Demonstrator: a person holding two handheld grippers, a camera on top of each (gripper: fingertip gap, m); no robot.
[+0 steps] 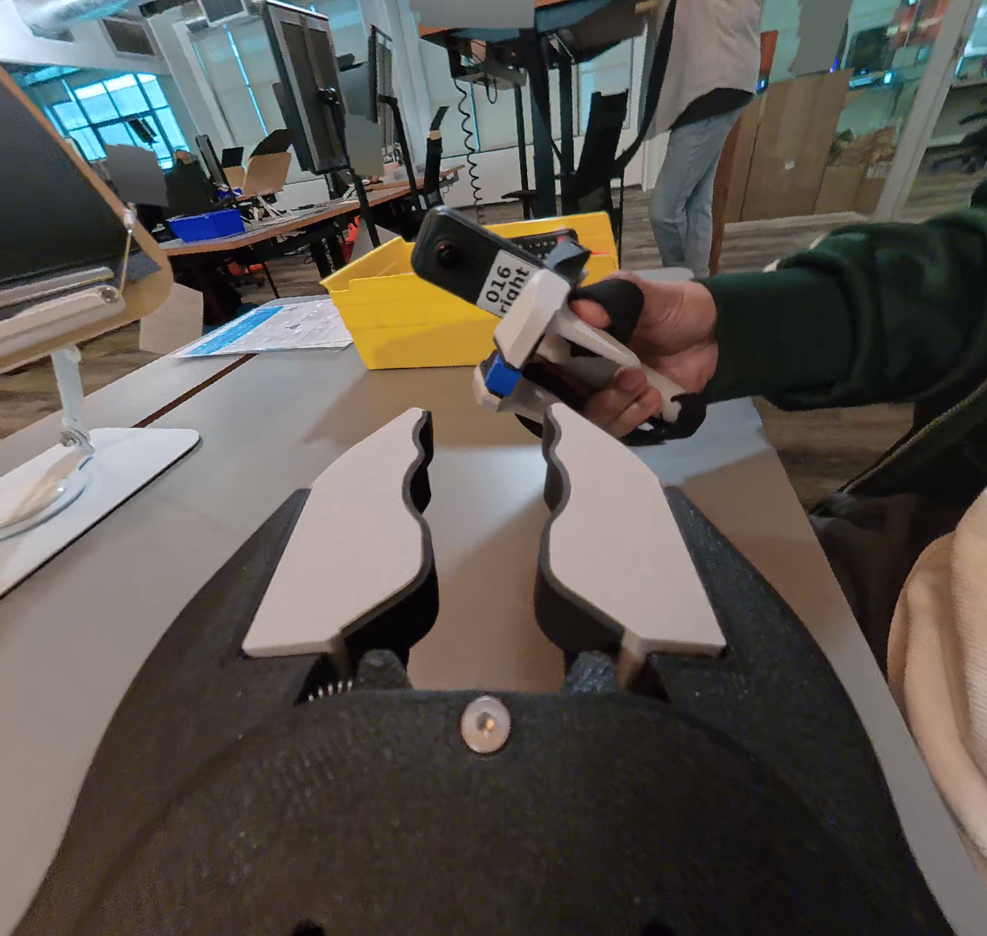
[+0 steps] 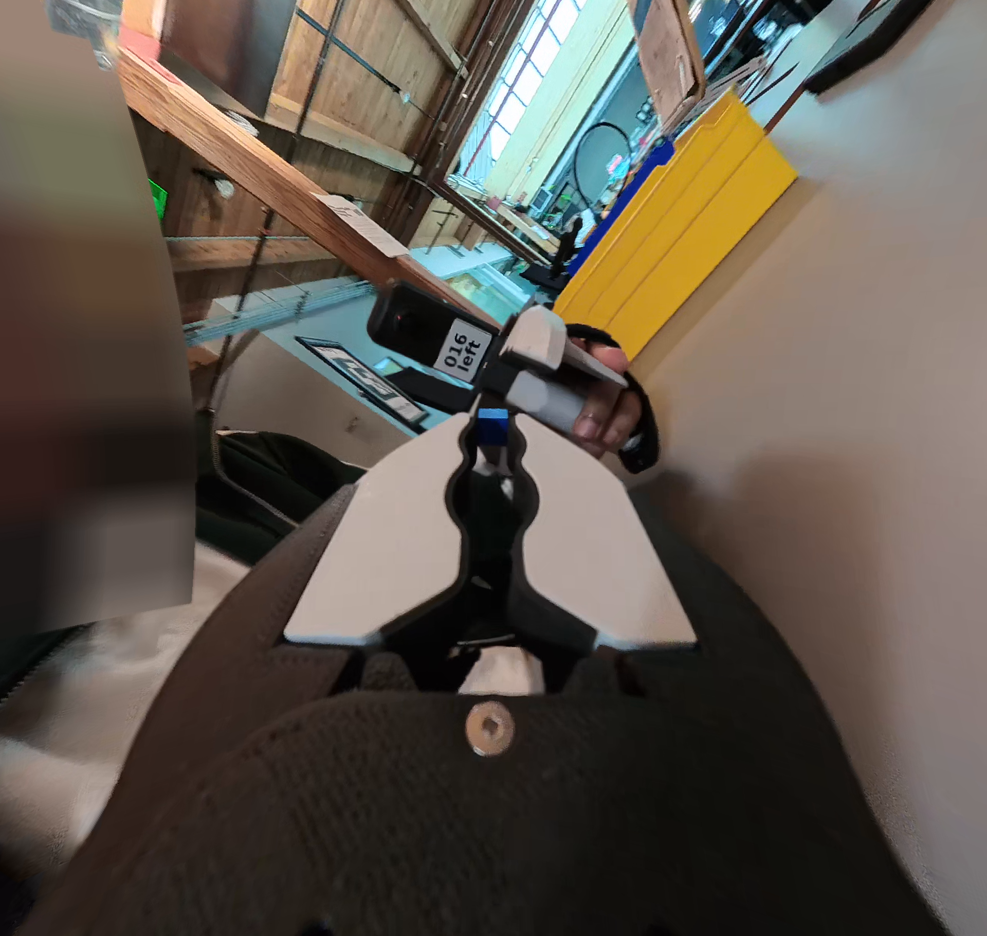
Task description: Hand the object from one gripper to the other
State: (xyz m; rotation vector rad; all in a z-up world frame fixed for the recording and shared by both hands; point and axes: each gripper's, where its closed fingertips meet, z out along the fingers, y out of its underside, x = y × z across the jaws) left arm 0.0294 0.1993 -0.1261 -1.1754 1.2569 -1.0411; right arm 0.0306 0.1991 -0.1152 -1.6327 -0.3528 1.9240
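Note:
A small blue block (image 2: 492,424) is clamped between the tips of my right gripper (image 2: 492,437), which is shut on it. In the left wrist view the right gripper (image 1: 494,384) is held by a hand in a dark green sleeve, with the blue block (image 1: 504,380) at its tips, just above and beyond my left fingers. My left gripper (image 1: 487,432) is open and empty over the grey table (image 1: 240,429). The left gripper also shows in the right wrist view (image 2: 526,370), facing the block, close behind it. I cannot tell whether it touches the block.
A yellow bin (image 1: 406,317) stands at the far side of the table, with printed sheets (image 1: 277,325) to its left. A monitor stand's white base (image 1: 107,461) is at the left. A person (image 1: 694,162) stands behind the table. The table edge runs along the right. Less than 4 cm separates the two grippers' tips.

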